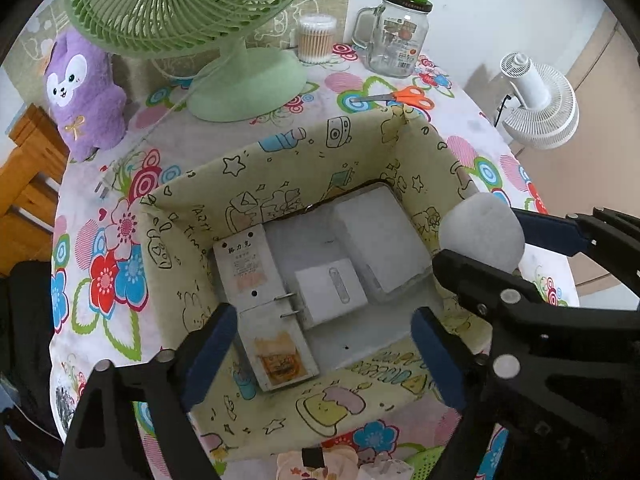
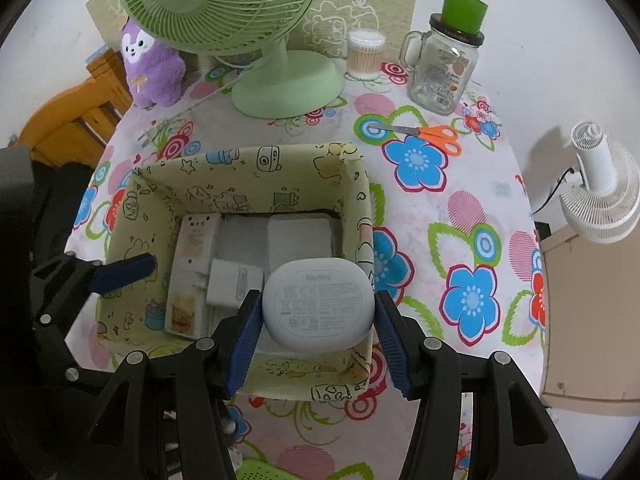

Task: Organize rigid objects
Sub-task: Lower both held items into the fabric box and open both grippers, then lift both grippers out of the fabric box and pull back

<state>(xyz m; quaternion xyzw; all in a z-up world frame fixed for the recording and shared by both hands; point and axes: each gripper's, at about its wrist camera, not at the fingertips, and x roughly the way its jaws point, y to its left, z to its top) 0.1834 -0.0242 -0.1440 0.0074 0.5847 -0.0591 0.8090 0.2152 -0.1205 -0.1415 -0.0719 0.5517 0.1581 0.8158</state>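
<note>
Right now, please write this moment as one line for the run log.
right gripper: shut on white case, above fabric box | left gripper: open, over box | in box: three white items | case not released

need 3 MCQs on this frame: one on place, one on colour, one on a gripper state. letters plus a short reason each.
1. Where are the scissors?
A. in the fabric box
B. on the tablecloth beyond the box
C. inside the glass jar

2. What colour are the scissor handles?
A. orange
B. purple
C. white

3. What is the right gripper doing?
A. open and bare
B. shut on the white case
C. shut on the scissors

Answers:
1 B: they lie flat on the tablecloth between the fabric box and the glass jar.
2 A: both loops are orange.
3 B: its blue fingers press both sides of the white case above the box.
</note>
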